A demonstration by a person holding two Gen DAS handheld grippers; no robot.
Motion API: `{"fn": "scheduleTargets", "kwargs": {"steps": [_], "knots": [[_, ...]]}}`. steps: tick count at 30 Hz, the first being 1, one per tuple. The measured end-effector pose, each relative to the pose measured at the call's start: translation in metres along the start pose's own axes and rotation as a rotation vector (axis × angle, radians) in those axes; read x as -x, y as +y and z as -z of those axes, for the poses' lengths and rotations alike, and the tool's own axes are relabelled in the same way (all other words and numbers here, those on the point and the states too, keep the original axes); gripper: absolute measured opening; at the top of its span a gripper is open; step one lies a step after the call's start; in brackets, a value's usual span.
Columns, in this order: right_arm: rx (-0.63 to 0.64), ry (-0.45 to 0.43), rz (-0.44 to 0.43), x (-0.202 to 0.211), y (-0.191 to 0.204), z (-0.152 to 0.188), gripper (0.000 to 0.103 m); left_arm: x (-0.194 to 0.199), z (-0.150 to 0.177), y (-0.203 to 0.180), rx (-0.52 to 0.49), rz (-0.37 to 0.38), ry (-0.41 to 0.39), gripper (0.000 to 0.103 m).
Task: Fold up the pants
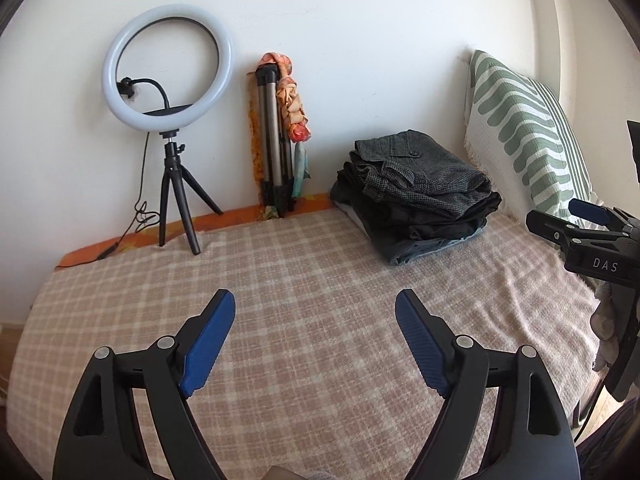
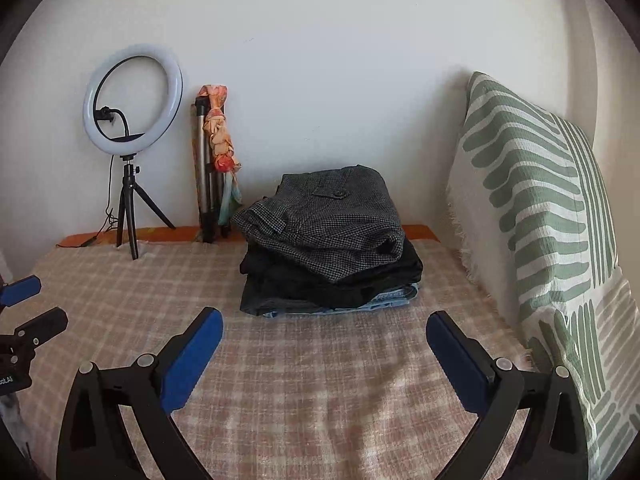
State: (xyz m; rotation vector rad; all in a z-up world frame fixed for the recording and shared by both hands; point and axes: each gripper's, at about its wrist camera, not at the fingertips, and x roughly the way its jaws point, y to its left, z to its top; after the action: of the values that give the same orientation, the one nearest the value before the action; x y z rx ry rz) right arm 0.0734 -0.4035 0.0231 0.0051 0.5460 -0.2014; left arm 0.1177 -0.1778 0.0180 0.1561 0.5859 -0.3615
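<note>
Left tongs [image 1: 315,304] wide and empty, right tongs [image 2: 325,330] wide and empty, folded pants stacked [image 2: 330,240] on checked blanket [image 2: 280,380] near pillow [image 2: 540,200], grey houndstooth pair topmost, perhaps jeans lowest.

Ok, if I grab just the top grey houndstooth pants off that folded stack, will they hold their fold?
Probably not: the grey houndstooth pants look soft and loosely folded, so they would likely droop open. The layers beneath may shift too.

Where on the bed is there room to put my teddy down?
The checked blanket is bare between the pants stack and both open grippers. It's crowded along the wall by the ring light and near the pillow.
</note>
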Motion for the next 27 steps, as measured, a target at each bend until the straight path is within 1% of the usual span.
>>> {"fn": "scheduleTargets", "kwargs": {"steps": [2, 6, 10, 12, 15, 19, 22, 27], "knots": [[0.002, -0.009, 0.004, 0.0, 0.003, 0.002, 0.103, -0.001, 0.002, 0.001, -0.003, 0.003, 0.009, 0.082], [-0.006, -0.01, -0.012, -0.003, 0.008, 0.008, 0.103, -0.002, 0.007, 0.0, -0.029, -0.044, 0.001, 0.083], [0.001, -0.006, -0.02, -0.005, 0.012, 0.012, 0.103, -0.003, 0.01, 0.001, -0.041, -0.064, -0.004, 0.083], [0.01, -0.009, -0.008, -0.005, 0.014, 0.014, 0.103, -0.003, 0.012, 0.004, -0.033, -0.074, -0.006, 0.083], [0.008, -0.021, -0.002, -0.002, 0.013, 0.014, 0.103, -0.006, 0.014, 0.009, -0.016, -0.084, 0.004, 0.088], [-0.02, -0.026, -0.004, -0.001, 0.009, 0.014, 0.103, -0.008, 0.016, 0.012, -0.001, -0.081, 0.011, 0.088], [-0.032, -0.025, -0.004, -0.002, 0.008, 0.014, 0.103, -0.008, 0.018, 0.011, -0.003, -0.095, 0.012, 0.088], [-0.027, -0.019, 0.006, -0.007, 0.01, 0.017, 0.103, -0.004, 0.018, 0.01, -0.014, -0.091, 0.003, 0.088]]}}
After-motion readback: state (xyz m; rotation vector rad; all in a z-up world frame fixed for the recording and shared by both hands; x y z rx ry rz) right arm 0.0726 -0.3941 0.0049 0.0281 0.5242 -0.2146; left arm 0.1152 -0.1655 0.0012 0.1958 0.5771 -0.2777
